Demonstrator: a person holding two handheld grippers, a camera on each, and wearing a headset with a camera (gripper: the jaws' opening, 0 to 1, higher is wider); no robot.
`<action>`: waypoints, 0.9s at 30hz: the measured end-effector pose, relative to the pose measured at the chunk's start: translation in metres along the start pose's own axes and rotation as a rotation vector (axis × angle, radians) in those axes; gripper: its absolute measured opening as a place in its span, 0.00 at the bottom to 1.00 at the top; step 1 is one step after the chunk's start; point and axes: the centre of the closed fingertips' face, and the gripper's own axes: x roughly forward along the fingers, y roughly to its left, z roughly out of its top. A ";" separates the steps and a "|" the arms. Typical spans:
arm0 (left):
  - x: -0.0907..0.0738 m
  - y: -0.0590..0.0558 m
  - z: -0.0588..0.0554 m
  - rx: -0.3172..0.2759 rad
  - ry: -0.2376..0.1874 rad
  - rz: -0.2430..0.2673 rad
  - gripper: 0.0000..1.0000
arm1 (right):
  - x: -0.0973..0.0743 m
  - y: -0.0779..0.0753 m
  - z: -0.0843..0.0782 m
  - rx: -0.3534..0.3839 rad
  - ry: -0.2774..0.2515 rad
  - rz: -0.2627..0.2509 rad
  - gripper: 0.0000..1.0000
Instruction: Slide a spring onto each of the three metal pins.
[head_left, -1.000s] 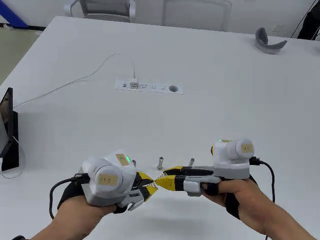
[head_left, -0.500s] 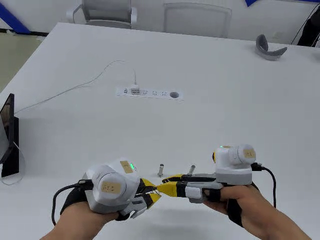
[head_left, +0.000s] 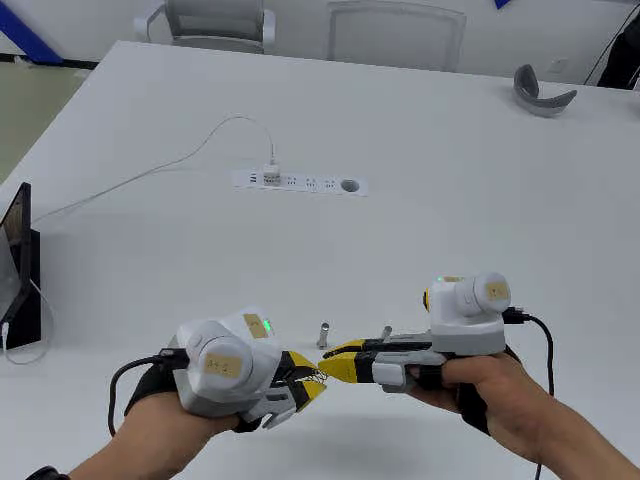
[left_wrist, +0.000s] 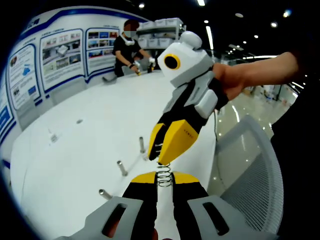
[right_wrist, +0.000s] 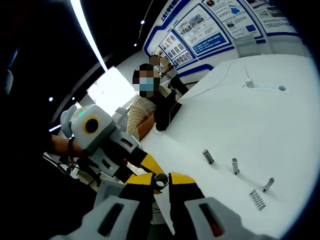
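A small metal spring (left_wrist: 164, 177) stands between the yellow tips of my left gripper (left_wrist: 165, 181), which is shut on its lower end. My right gripper (left_wrist: 166, 156) comes down from above and pinches the upper end. In the right gripper view the spring (right_wrist: 160, 180) appears end-on between that gripper's tips (right_wrist: 161, 184). In the head view both grippers, left (head_left: 308, 385) and right (head_left: 330, 366), meet tip to tip just in front of the pins (head_left: 323, 335). One pin (right_wrist: 207, 156) carries a spring; two pins (right_wrist: 234, 165) stand bare. A loose spring (right_wrist: 257, 199) lies beside them.
A white power strip (head_left: 300, 183) with a plugged cable (head_left: 170, 165) lies mid-table. A dark screen (head_left: 18, 260) stands at the left edge, and a grey curved object (head_left: 543, 90) sits far right. Chairs (head_left: 215, 20) line the far side. A person (right_wrist: 147, 107) sits nearby.
The head camera has shifted a little. Both grippers stay tip to tip over the spring in front of the pins, with no clear move of the spring.
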 end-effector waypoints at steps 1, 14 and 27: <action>-0.001 0.000 0.001 -0.002 -0.004 -0.002 0.10 | 0.000 0.001 0.001 -0.008 0.005 0.002 0.13; -0.004 -0.001 0.012 -0.040 -0.058 -0.046 0.10 | -0.002 0.013 0.008 -0.176 0.126 0.034 0.12; -0.012 -0.009 0.017 0.005 -0.074 -0.087 0.10 | -0.005 0.027 0.004 -0.344 0.257 0.096 0.13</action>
